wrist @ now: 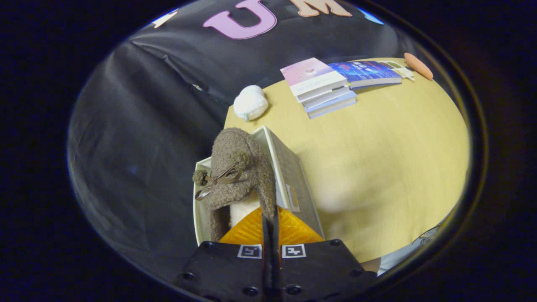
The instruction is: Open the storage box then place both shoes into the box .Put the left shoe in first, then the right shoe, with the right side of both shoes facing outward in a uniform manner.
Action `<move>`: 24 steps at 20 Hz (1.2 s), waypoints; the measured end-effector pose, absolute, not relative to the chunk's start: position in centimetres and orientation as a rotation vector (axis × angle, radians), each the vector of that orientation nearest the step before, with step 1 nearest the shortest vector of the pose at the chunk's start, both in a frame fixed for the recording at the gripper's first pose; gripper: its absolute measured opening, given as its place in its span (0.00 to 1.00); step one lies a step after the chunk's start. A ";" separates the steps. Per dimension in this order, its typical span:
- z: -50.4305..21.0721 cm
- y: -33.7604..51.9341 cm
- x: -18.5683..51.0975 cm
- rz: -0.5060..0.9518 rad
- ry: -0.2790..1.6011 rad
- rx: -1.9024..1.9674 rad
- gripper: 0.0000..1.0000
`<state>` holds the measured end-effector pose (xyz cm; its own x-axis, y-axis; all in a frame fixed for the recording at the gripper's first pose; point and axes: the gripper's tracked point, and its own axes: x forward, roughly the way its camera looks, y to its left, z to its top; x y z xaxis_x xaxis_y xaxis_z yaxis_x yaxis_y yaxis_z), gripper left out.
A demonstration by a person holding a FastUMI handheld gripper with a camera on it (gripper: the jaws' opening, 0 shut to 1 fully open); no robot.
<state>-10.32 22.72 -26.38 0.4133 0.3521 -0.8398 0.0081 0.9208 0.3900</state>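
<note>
We have the brown shoe (pixel 237 167) pinched by its heel edge in the claw (pixel 270 218), the orange fingers (pixel 293 228) pressed nearly together on the thin collar. It hangs over the open box (pixel 289 176), which sits at the table's (pixel 390 167) near-left edge. The shoe is woolly, with a small bow and pale lining; we judge it light and floppy, best gripped at that firmer rim. Beyond lie a white bundle (pixel 250 102) and books (pixel 323 86).

We look from the camera riding on the gripper (pixel 269 228), forward along its two orange fingers (pixel 247 230), pressed close together. The view tilts down onto the shoe (pixel 239 167) and storage box (pixel 289 172) close ahead, with the table (pixel 390 159) and books (pixel 323 86) far beyond.
</note>
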 end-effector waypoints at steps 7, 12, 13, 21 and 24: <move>-26.4 23.1 -10.1 0.221 1.123 0.363 0.13; -26.3 23.0 -10.4 0.213 1.134 0.357 0.13; -26.3 22.9 -10.6 0.213 1.139 0.354 0.13; -25.5 22.2 -9.6 0.208 1.108 0.373 0.12; -25.1 21.6 -9.1 0.203 1.089 0.384 0.12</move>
